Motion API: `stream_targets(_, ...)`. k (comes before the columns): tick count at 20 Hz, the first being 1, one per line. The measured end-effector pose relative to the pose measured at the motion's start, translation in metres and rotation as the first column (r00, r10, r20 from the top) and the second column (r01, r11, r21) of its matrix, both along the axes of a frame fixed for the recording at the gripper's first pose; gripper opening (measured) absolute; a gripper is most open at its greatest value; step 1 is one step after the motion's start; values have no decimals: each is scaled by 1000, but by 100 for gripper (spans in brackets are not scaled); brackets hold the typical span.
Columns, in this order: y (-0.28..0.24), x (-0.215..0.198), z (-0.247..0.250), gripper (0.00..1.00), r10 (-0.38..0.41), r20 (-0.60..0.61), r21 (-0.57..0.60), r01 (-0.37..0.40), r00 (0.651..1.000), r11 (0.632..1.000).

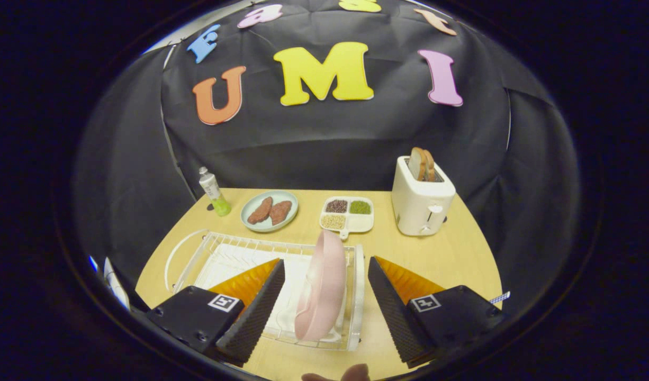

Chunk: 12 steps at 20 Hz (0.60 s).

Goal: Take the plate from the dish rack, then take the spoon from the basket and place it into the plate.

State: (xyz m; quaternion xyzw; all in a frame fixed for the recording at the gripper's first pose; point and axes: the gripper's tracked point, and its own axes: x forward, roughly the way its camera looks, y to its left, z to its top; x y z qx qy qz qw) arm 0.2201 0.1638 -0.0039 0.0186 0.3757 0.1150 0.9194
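Observation:
A pink plate [322,288] stands on edge in the right end of a white wire dish rack [357,296] on the wooden table. My gripper [325,270] is open, its two fingers spread wide on either side of the plate, the left finger over the rack, the right finger over bare table. The plate sits between the fingers with a gap on each side, so neither finger touches it.
Beyond the rack lie a pale green plate with two brown patties [269,210], a white divided dish of grains [347,214], a white toaster with bread [421,203] and a small bottle [213,191]. Bare table [441,254] spreads right of the rack.

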Motion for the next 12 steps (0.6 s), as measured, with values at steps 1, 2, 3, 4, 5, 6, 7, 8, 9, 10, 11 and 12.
stream_targets(1,3,3,-7,100,-5,-34,-2,5,999,1000)
stream_targets(2,5,5,-13,100,-13,-64,-3,13,998,1000)
stream_targets(3,5,8,-22,99,-25,-90,-10,24,996,1000)
stream_targets(4,7,13,-30,98,-37,-116,-9,36,993,999)
stream_targets(5,8,16,-36,95,-47,-136,-6,47,990,999)
stream_targets(6,10,19,-42,90,-53,-157,-3,54,986,999)
stream_targets(7,12,20,-47,86,-59,-175,0,60,983,998)
stream_targets(8,13,21,-50,83,-67,-191,4,68,979,998)
stream_targets(9,13,20,-56,79,-76,-208,3,78,975,997)
stream_targets(10,13,19,-58,75,-90,-228,-2,92,970,996)
stream_targets(11,13,17,-61,69,-105,-245,-6,107,964,994)
stream_targets(12,12,15,-63,63,-127,-256,-14,127,958,992)
